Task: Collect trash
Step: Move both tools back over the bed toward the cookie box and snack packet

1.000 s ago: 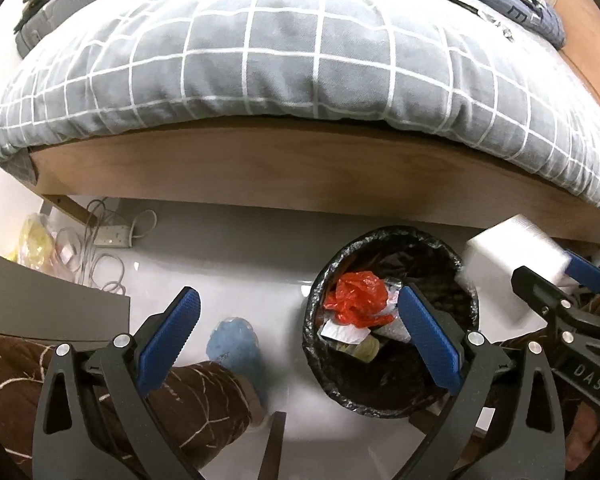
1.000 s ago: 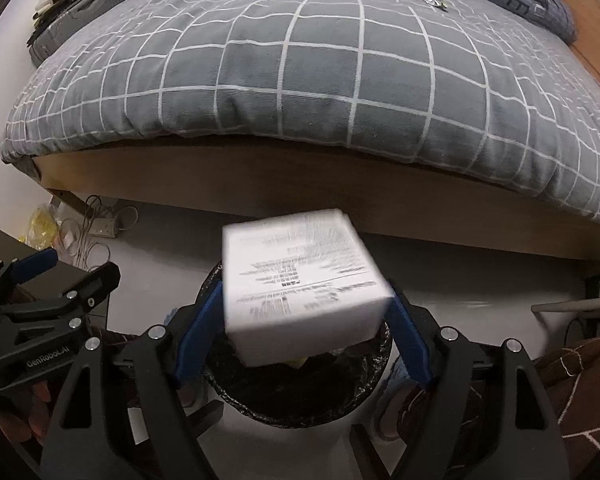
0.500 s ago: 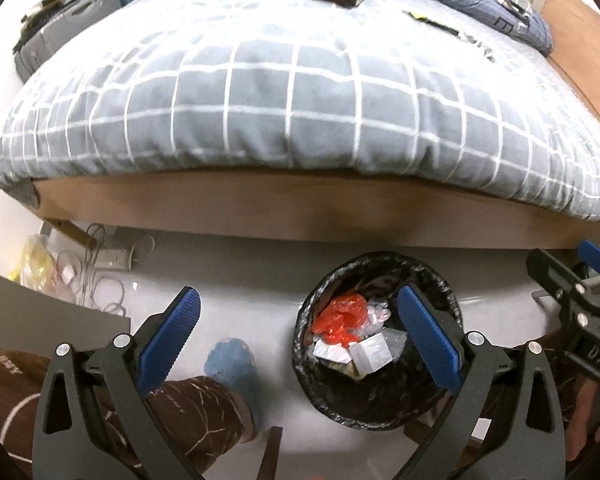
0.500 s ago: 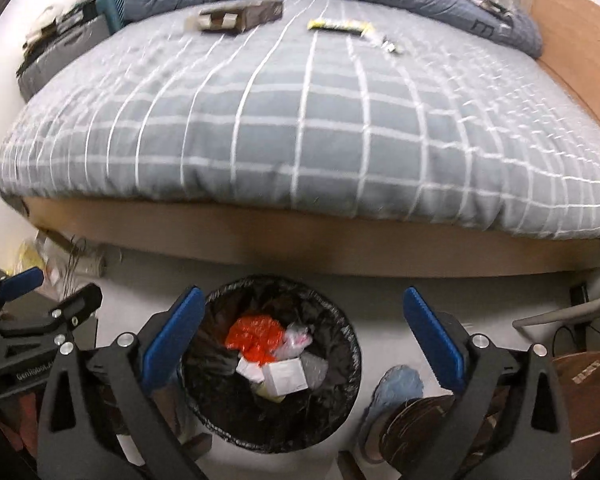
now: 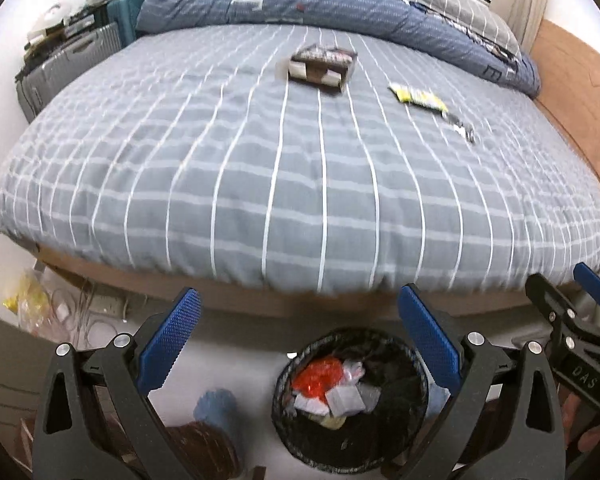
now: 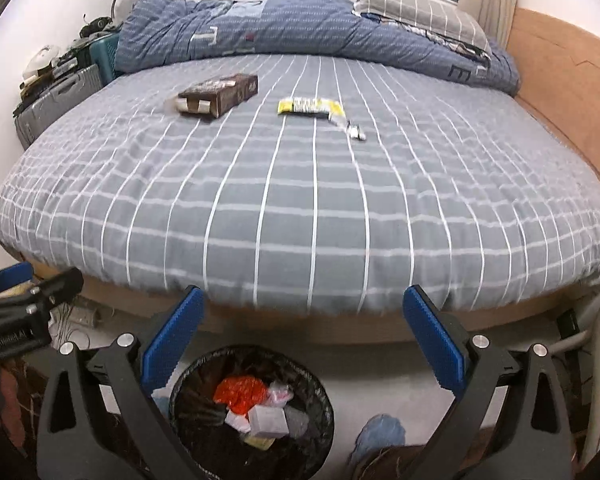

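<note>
Black-lined bin (image 6: 252, 412) sits on the floor, trash heaped inside; brown box (image 6: 218, 94) and yellow wrapper (image 6: 310, 106) lie on the bed.

The white box (image 6: 269, 420) that sat between the right hand-held gripper (image 6: 306, 334) pads a second ago now lies in the bin (image 6: 252, 416); those jaws have just been opening and stand wide, empty. Both views now take in the bed (image 6: 300, 200) top.

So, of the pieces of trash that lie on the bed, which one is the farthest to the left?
The brown box. It lies left of the yellow wrapper and the small silver scrap, nearest the suitcases beside the bed.
</note>
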A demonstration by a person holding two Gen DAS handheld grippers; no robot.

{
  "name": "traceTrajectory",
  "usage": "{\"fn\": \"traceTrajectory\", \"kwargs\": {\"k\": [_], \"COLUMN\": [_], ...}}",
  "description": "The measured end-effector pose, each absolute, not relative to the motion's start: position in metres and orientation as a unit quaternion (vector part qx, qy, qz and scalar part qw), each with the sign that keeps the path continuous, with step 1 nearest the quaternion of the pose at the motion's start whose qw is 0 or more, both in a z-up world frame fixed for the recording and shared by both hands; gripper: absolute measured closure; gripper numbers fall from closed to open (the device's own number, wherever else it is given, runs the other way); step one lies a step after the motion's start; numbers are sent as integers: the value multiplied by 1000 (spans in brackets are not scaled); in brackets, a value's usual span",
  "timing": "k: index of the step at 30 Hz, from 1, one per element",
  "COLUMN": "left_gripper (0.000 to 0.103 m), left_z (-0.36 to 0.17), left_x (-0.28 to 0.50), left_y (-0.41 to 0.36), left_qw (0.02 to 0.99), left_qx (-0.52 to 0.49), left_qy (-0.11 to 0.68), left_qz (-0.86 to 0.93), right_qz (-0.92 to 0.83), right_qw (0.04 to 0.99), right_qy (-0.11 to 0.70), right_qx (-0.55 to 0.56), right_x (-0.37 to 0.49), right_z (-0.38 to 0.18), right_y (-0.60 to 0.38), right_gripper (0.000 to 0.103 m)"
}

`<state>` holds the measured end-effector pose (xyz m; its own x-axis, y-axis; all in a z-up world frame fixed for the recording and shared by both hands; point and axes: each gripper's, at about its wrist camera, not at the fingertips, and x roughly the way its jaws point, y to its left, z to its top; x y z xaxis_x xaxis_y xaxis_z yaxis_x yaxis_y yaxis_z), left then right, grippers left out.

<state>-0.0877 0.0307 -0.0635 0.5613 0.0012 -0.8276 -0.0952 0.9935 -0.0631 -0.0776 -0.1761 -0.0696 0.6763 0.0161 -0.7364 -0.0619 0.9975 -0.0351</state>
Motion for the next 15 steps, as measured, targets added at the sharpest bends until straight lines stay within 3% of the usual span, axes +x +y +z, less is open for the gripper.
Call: {"fn": "traceTrajectory", "kwargs": {"k": [15], "left_gripper": [6], "left_z": [-39], "left_x": [45], "left_y": [45], "left_qw": [893], "left_qx": [-52], "left_qy": [446], "left_qz": [29], "right_qz": [19], "right_qw": [928], "right_qy": [370], "right_qx": [-45], "right_x": [47], "right_z": [-36], "right_y": [-188], "right_gripper": [8]}}
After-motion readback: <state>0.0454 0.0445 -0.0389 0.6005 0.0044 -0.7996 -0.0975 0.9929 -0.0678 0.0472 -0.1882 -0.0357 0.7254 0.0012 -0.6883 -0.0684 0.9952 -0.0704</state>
